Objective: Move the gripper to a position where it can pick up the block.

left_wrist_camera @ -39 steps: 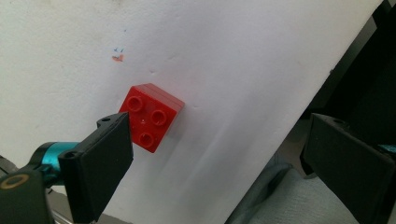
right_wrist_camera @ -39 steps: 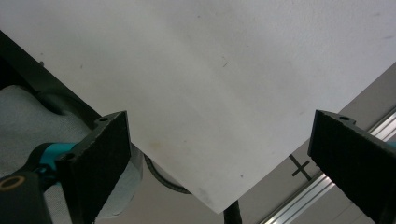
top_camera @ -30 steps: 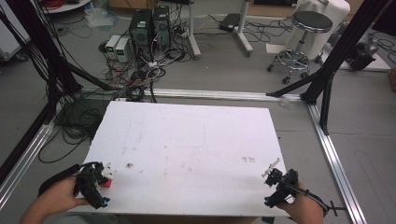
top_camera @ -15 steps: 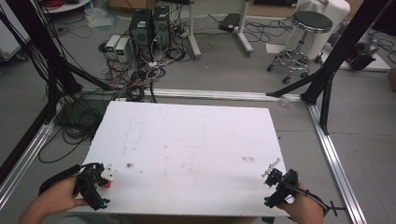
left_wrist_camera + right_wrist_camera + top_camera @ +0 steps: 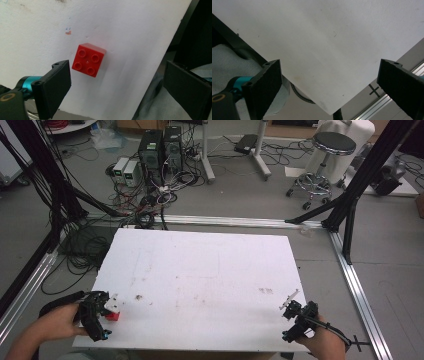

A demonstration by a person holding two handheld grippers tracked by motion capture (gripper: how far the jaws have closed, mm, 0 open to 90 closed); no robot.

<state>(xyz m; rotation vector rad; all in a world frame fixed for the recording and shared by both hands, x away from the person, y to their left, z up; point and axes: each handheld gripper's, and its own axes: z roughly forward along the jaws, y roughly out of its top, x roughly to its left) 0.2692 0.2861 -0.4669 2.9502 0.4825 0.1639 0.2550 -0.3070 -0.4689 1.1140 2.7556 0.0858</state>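
Left jaws: wide apart in the left gripper view, holding nothing; the brick [image 5: 88,60] lies between and ahead of them, touching neither.
Left gripper [image 5: 102,312]: at the tabletop's near left corner in the high view, pointing toward the table's middle.
Left hand [image 5: 57,325]: wrapped round the gripper's rear, forearm coming in from the bottom left, low over the near edge.
Brick: red, four studs up, flat on the tabletop [image 5: 210,270], just beside the left gripper's tip and close to the near edge.
Right jaws: wide apart in the right gripper view, nothing between them; they look down on the bare near right corner of the tabletop [image 5: 332,45].
Right gripper [image 5: 295,312]: at the near right corner in the high view, angled toward the table's middle, cable trailing off right.
Right hand [image 5: 325,345]: gripping from behind, at the bottom edge.
Tabletop: white, scuffed, with small dark marks near the left gripper and a faint one ahead of the right.
Around: aluminium rails [image 5: 357,290] frame the table; a stool [image 5: 327,150], computer boxes [image 5: 160,147] and tangled cables [image 5: 150,202] stand on the floor beyond.
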